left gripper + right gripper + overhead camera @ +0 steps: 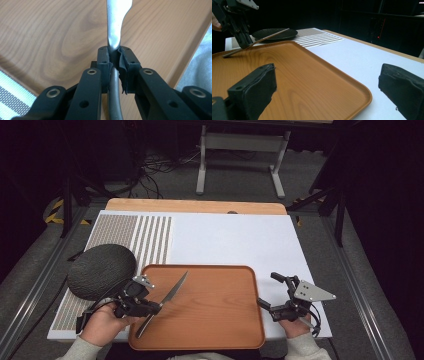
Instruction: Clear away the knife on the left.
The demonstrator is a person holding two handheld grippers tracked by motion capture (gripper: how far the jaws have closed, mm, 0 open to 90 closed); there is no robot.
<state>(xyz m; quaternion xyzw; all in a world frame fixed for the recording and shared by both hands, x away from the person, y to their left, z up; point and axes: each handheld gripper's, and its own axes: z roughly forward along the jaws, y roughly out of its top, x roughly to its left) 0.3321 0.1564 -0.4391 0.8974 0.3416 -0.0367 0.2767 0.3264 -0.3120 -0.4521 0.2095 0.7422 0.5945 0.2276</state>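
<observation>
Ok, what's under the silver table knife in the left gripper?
The wooden tray, bare beneath the silver table knife. The left gripper hides the spot under its jaws.

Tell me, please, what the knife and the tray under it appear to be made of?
The knife, clamped in the left gripper, looks like brushed, dull grey metal with soft reflections. The tray shows orange-brown wood grain with a smooth sheen; solid wood or a printed laminate, I cannot tell.
</observation>
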